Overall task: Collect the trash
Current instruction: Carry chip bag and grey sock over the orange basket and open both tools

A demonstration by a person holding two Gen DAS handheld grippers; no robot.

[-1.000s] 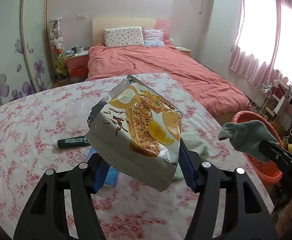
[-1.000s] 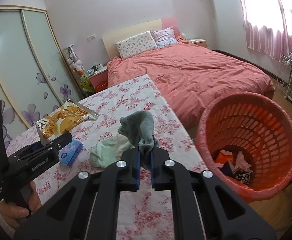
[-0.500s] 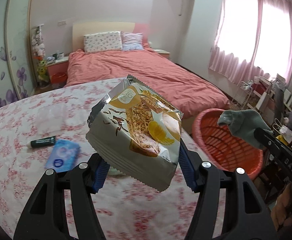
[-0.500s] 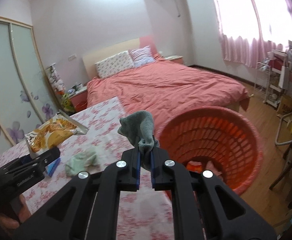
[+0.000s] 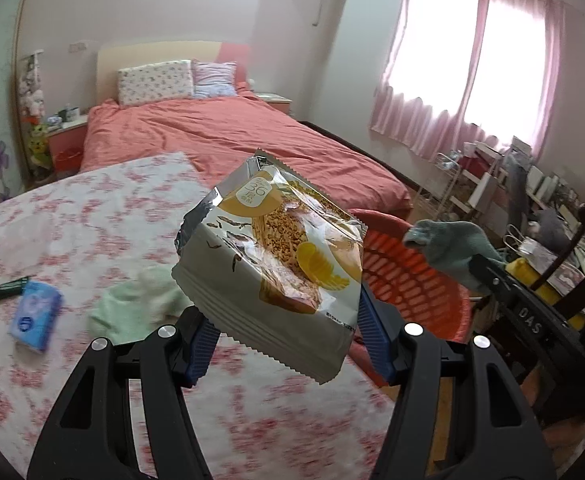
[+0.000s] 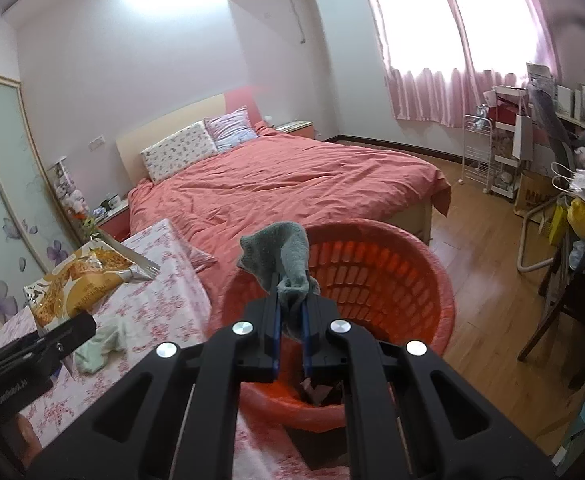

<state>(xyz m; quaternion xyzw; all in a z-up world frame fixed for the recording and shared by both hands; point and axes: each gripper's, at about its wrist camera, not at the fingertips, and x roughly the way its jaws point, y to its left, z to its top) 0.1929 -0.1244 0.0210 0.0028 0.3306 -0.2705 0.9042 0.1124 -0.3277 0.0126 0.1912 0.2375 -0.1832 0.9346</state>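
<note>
Both grippers loaded, coming up on the red basket – drop risk is the issue here.

My left gripper is clamped across the width of a snack bag, jaws wide, bag held above the floral tablecloth and just short of the red laundry basket. Right gripper is pinched nearly together on a grey-green sock, over the basket's near rim. Risks as I judge them: the foil bag is slick and puffy, so it may slip or pop out sideways; if I release either too early it lands on the table edge or floor; the sock may snag on the pads. Readable: "36" on the bag; "DAS" on the right gripper body in the left view; "GenRobot.AI" on the left gripper body in the right view. Remaining bag print too small.
</note>
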